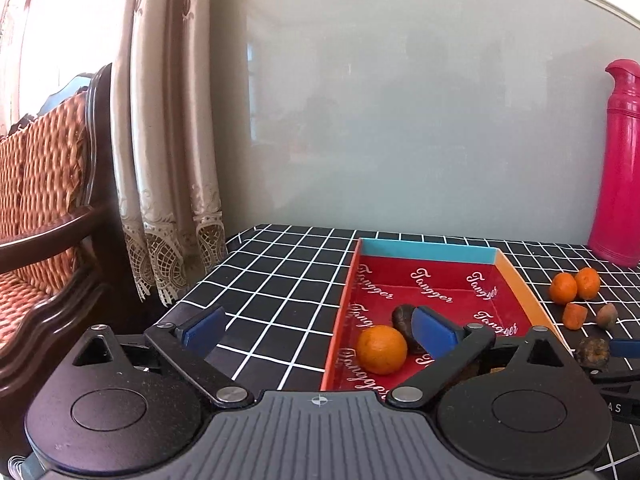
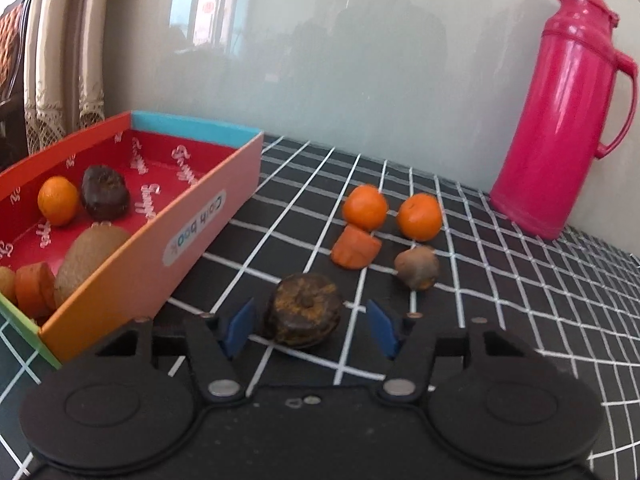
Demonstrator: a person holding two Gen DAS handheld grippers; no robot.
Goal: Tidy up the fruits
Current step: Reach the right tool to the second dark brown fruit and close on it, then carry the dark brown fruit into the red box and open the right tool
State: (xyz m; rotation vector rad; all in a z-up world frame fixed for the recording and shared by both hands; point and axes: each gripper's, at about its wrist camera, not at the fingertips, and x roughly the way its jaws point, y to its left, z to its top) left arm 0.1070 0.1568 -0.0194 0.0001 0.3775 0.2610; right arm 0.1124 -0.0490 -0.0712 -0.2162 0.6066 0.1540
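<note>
The right tool (image 2: 306, 326) stands spread wide with a dark, shrivelled fruit (image 2: 304, 322) sitting on the table (image 2: 520, 320) between its blue pads (image 2: 239, 330), neither pad touching it as far as I can tell. The fruit looks lumpy and flattened, so closing off-centre could squirt it forward toward the carrot piece (image 2: 355, 248) and oranges (image 2: 365, 207) just beyond. To the tool's left the box (image 2: 168, 240) wall rises close; a low carry could clip it. The left tool (image 1: 320, 330), also spread and empty, hangs over the box's left wall (image 1: 340, 320).
</note>
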